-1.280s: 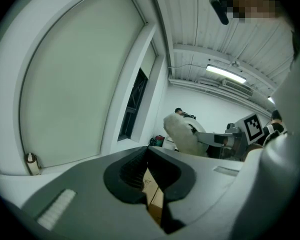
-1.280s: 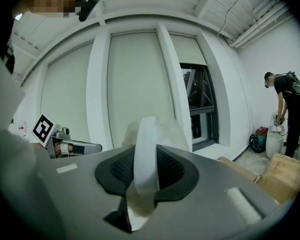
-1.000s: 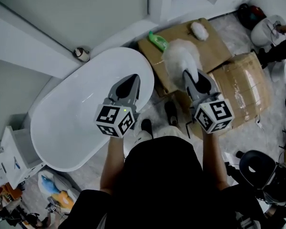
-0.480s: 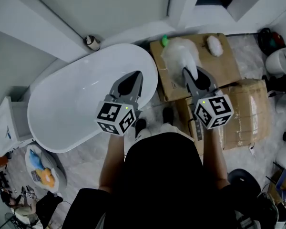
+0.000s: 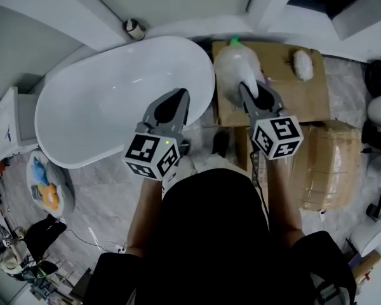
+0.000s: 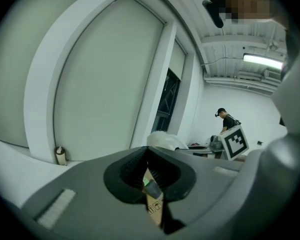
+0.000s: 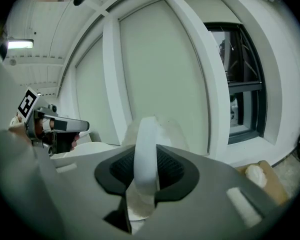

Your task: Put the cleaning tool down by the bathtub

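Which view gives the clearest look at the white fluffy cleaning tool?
The head view: the whole cleaning tool shows, fluffy head above the cardboard, handle in the right gripper. The right gripper view shows mainly its handle between the jaws; the left gripper view only a white sliver.

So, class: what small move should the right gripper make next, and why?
Probably lower it: the right gripper is shut on the handle of the white cleaning tool, whose head hangs over the cardboard beside the bathtub, apparently not yet resting there. Set it down before opening.
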`<state>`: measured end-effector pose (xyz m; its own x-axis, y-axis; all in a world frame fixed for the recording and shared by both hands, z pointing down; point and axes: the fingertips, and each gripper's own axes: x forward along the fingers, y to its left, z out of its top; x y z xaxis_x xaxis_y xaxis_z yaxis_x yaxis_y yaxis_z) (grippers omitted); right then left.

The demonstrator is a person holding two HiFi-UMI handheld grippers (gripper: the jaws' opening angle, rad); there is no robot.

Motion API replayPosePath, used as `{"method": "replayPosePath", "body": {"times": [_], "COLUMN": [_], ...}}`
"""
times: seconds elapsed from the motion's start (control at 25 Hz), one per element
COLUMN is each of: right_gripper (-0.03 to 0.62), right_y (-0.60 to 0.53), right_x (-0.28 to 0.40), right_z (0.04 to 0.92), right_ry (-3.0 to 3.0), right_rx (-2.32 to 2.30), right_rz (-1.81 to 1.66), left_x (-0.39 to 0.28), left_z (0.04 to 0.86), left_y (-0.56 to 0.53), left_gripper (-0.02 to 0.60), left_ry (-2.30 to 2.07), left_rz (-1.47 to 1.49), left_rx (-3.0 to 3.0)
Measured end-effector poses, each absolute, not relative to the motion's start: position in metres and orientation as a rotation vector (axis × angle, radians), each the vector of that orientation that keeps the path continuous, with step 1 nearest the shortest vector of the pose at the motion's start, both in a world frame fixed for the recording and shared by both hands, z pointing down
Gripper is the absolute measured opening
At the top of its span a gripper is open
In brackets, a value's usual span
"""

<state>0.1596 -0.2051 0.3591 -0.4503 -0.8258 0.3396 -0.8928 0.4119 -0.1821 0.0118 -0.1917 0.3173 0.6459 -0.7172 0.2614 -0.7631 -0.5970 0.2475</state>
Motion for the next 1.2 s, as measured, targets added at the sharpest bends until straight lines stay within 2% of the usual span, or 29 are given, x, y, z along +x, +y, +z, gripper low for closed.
{"method": "replayPosePath", "body": {"times": [0.6, 1.2], "right_gripper": [0.095, 0.095], "right_y": [-0.227, -0.232], "right_x": [0.169, 0.180], "right_z": [0.446, 0.543], "right_ry": [-2.436, -2.298], "right_rx": [1.383, 1.314], "right_rz": [0.620, 0.705], "left_x": [0.031, 0.023], "left_z": [0.357, 0.399], "left_y": [-0.187, -0.193], "left_gripper": [-0.002, -0.002], "left_ry": [-1.251, -1.270], "left_rz": [0.269, 0.319], "left_rx": [2.401, 2.298]}}
